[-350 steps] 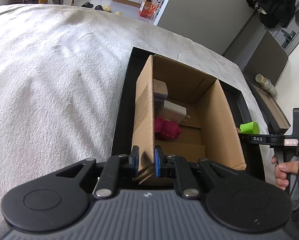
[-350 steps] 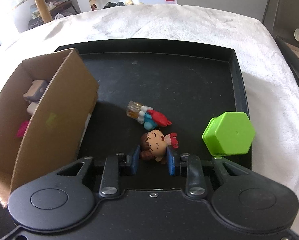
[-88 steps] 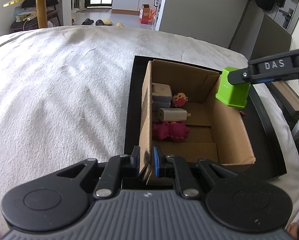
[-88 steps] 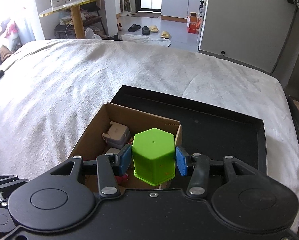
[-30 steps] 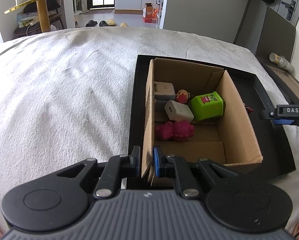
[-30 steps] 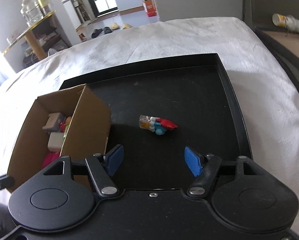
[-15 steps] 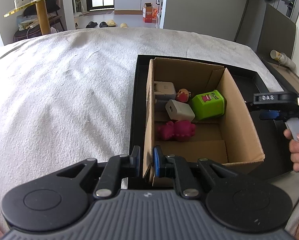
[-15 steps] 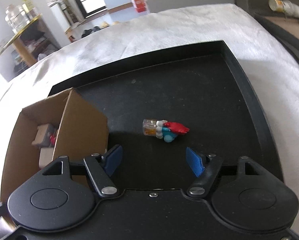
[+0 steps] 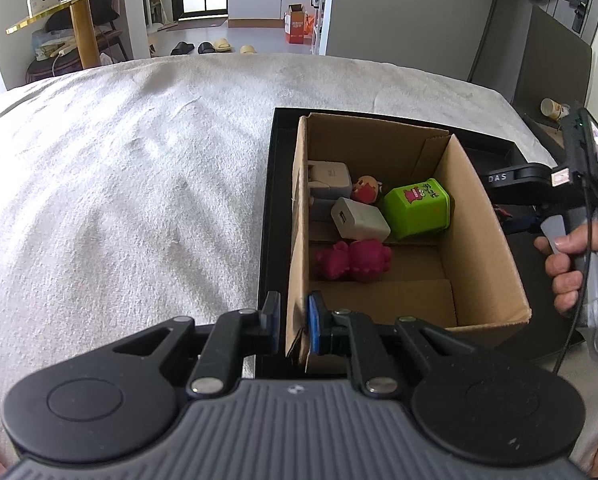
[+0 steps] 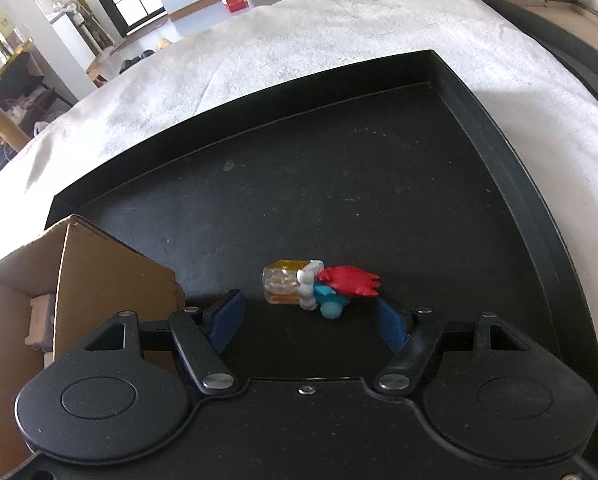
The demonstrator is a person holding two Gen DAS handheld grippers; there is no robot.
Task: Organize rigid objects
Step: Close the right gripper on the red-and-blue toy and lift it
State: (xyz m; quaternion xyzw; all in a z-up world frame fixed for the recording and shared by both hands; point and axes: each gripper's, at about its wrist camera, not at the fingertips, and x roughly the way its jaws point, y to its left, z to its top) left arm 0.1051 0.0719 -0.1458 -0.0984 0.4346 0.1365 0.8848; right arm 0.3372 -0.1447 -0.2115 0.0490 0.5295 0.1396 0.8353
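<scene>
Two grips — left hand-held gripper [image 9: 293,322] clamping cardboard box [image 9: 483,240] wall, right hand-held gripper [image 10: 313,320] wide — "DAS" lettering.

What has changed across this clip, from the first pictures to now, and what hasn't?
The doll figure and the green hexagonal cup, first on the black tray, now lie in the cardboard box. The right gripper released the cup and, open, has come down around the red-and-blue toy. Unchanged: the left gripper stays clamped on the box wall; that toy has not moved.
</scene>
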